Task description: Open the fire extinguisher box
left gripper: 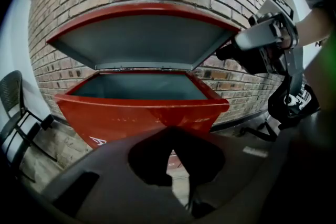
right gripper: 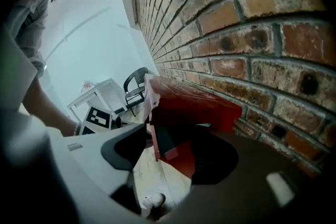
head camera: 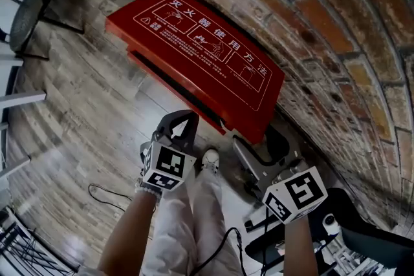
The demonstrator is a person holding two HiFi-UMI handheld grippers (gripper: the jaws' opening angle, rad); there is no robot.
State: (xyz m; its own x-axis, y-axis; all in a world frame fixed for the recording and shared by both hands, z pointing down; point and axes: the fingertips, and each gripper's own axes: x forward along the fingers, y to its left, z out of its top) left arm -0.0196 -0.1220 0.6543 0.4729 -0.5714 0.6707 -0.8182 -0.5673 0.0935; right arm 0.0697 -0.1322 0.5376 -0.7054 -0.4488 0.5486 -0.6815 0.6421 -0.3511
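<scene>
Nearest: left gripper (head camera: pixel 183 119), pointing down at the box front, jaws pinched together on nothing. No contact with the box.

Right gripper (right gripper: pixel 170 153): jaws spread wide, not clamped. The red corner shows between them, but no pad presses on it. In the left gripper view its tips sit right at the lid's right-hand front corner; cannot tell whether the lid rests on a jaw.

Red painted sheet-metal fire extinguisher box (left gripper: pixel 142 113) stands on the pale wooden plank floor (head camera: pixel 84 119), back against the brick wall (head camera: pixel 336 42). Its flat red lid with white printed diagrams (head camera: pixel 200 48) is raised partway, hinged along the wall side. The grey interior shows; no extinguisher in sight from here.

Handling, my estimate: lid is stiff and fairly heavy, with slick paint, and likely to drop if unsupported. Best purchase is under the turned-down front lip, pushing up and back.

Count: one box, one lid, two grippers. Farther left, one black mesh chair (head camera: pixel 26 10).
</scene>
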